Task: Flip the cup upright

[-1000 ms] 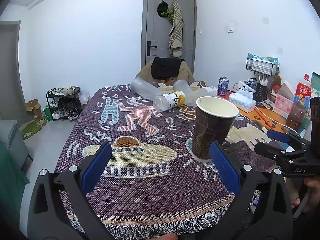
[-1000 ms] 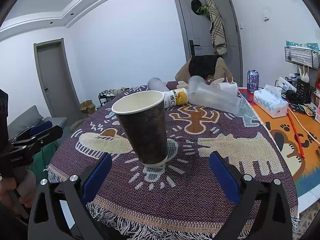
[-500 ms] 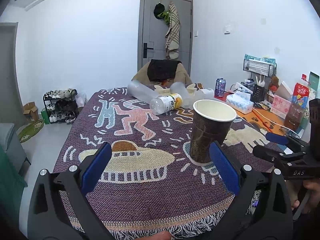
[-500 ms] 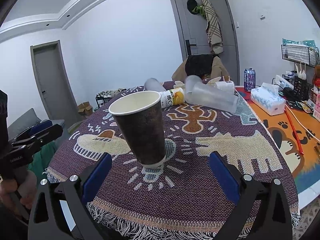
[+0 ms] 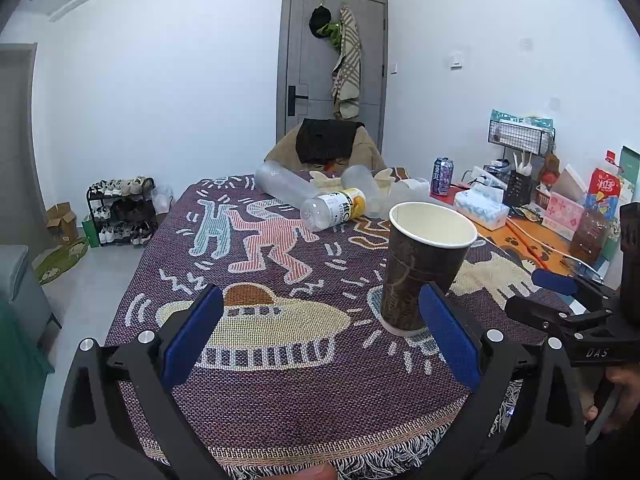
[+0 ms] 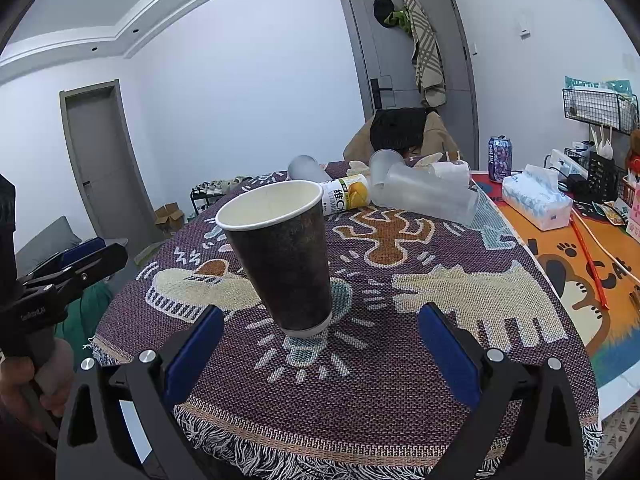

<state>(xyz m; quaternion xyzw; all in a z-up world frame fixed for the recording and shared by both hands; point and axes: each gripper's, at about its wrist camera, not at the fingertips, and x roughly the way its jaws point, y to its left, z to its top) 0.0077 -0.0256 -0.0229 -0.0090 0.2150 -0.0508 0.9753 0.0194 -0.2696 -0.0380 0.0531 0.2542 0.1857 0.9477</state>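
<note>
A dark brown paper cup (image 5: 420, 268) with a white inside stands upright, mouth up, on the patterned woven cloth (image 5: 280, 280). It also shows in the right wrist view (image 6: 284, 256). My left gripper (image 5: 320, 336) is open and empty, near the table's front edge, with the cup just ahead of its right finger. My right gripper (image 6: 320, 344) is open and empty, with the cup ahead between its fingers but apart from them. Each gripper shows at the edge of the other's view.
Clear plastic bottles (image 5: 332, 208) and cups (image 6: 424, 192) lie at the far end of the table. A tissue box (image 6: 536, 200), a can (image 6: 499, 153) and small boxes (image 5: 564, 216) stand on the orange mat at the right. A chair (image 5: 328, 144) is behind.
Both grippers have drawn back slightly and shifted; the cup stands where it was, upright. Both stay open.
</note>
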